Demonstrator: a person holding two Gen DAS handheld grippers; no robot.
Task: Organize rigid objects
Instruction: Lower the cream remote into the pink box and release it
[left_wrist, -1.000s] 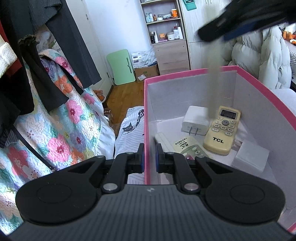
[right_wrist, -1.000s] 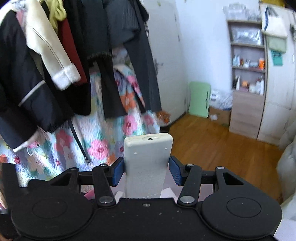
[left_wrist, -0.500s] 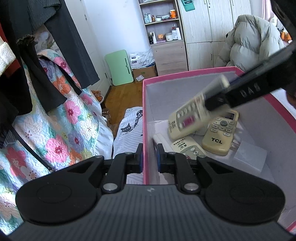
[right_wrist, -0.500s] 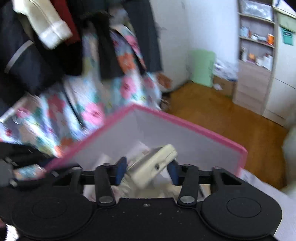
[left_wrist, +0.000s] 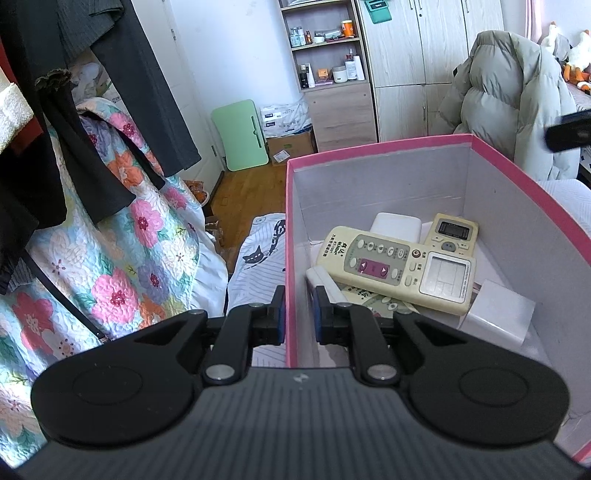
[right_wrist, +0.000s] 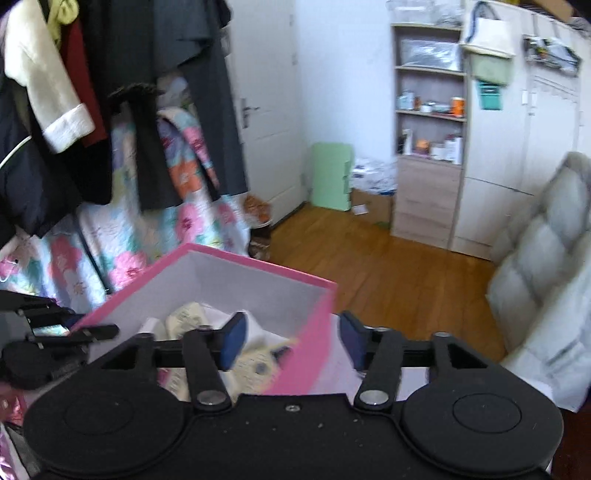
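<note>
In the left wrist view, the left gripper (left_wrist: 298, 312) is nearly closed, its two blue pads clamped on the near left wall of the pink box (left_wrist: 388, 147), one finger outside and one inside. Inside the box, just beyond and to the right of those fingers, a cream remote with a purple button panel (left_wrist: 397, 269) lies flat across the pile, touching nothing of either tool. Under it, partly hidden, are a smaller yellowish remote (left_wrist: 452, 232) at the far right, a white adapter (left_wrist: 395, 223) behind it, a printed packet (left_wrist: 373, 301) and a white block (left_wrist: 498, 314) near the right wall. A dark blurred shape at the right edge is hard to make out. In the right wrist view, which is motion-blurred, the right gripper (right_wrist: 291, 341) stands wide apart; its jaws have just been opening and no object is gripped between them. Its left finger sits over the box interior and its right finger outside, with the pink corner (right_wrist: 314, 332) showing in the gap, though contact cannot be told. The remotes (right_wrist: 184, 317) inside the box are smeared and partly hidden behind the fingers. The left gripper's body (right_wrist: 55, 332) shows at the left edge, at the box's far left side.
</note>
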